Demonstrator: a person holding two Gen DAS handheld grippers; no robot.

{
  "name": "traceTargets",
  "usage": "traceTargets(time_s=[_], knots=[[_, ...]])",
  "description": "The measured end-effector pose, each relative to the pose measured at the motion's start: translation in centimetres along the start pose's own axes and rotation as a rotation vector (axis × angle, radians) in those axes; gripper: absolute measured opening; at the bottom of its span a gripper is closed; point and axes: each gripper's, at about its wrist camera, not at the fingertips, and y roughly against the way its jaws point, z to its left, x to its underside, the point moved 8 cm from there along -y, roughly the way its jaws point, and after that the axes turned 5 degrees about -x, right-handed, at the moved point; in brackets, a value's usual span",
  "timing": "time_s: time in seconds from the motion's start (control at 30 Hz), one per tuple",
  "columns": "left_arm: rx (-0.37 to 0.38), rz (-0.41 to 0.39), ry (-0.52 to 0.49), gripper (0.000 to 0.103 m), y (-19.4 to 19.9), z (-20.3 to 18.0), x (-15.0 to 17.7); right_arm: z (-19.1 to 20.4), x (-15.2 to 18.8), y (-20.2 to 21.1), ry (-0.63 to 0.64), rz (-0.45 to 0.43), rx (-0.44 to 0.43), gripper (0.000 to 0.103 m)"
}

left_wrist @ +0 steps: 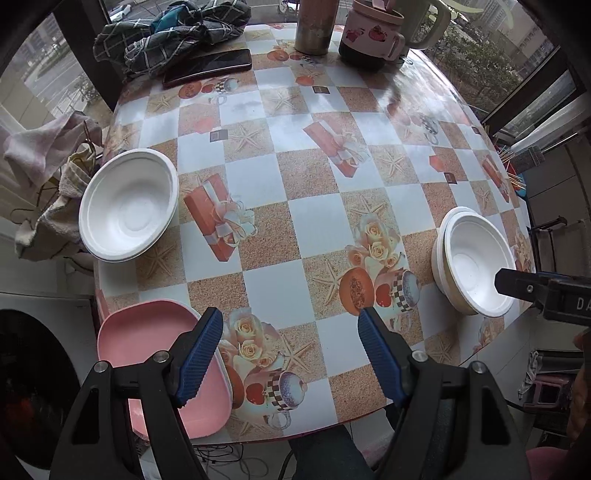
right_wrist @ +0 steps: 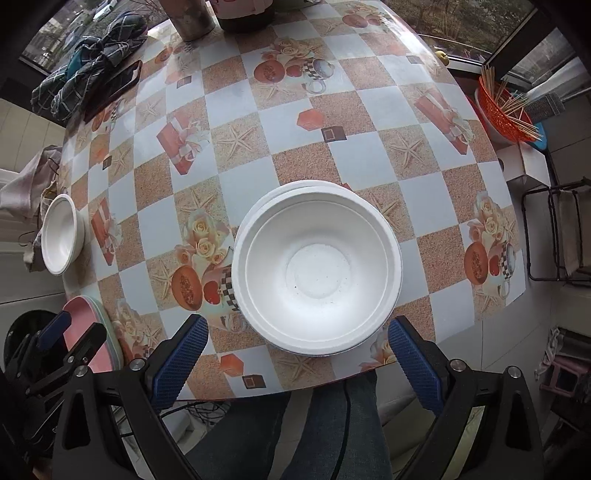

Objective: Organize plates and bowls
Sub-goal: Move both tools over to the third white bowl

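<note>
A stack of white bowls [right_wrist: 317, 269] sits near the table's front edge, right in front of my open, empty right gripper [right_wrist: 297, 334]; it also shows at the right in the left wrist view [left_wrist: 472, 258]. A single white bowl [left_wrist: 129, 205] stands at the table's left edge, also seen in the right wrist view [right_wrist: 61, 234]. Pink plates [left_wrist: 147, 332] lie stacked at the front left corner, under my left finger [left_wrist: 201, 350]. My left gripper [left_wrist: 291, 321] is open and empty above the table's front. The right gripper's tip [left_wrist: 517, 284] hovers over the bowl stack.
At the table's [left_wrist: 314, 206] far side lie a checked cloth [left_wrist: 170, 33], a black phone [left_wrist: 208, 66], a metal tumbler [left_wrist: 314, 26] and a pink-lidded jar [left_wrist: 369, 33]. An orange basket of sticks [right_wrist: 506, 110] stands off the right edge. Towels [left_wrist: 48, 177] hang at the left.
</note>
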Motion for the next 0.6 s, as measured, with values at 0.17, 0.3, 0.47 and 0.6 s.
traceTargets(time_s=[0.17, 0.3, 0.47, 0.6], knots=[[-0.040, -0.029, 0.089, 0.079, 0.5, 4.4, -1.8, 5.6, -0.9, -1.1, 0.107, 0.029, -0.032, 0.098], [-0.093, -0.043, 0.171, 0.079, 0.6, 8.9, -3.1, 10.2, -1.9, -2.2, 0.190, 0.053, -0.058, 0.099], [-0.162, -0.041, 0.283, 0.079, -0.4, 14.8, -4.5, 15.5, -3.7, -4.3, 0.272, 0.068, -0.074, 0.099], [-0.213, -0.021, 0.343, 0.079, -2.1, 18.4, -5.2, 19.5, -4.9, -6.4, 0.303, 0.090, -0.119, 0.099]])
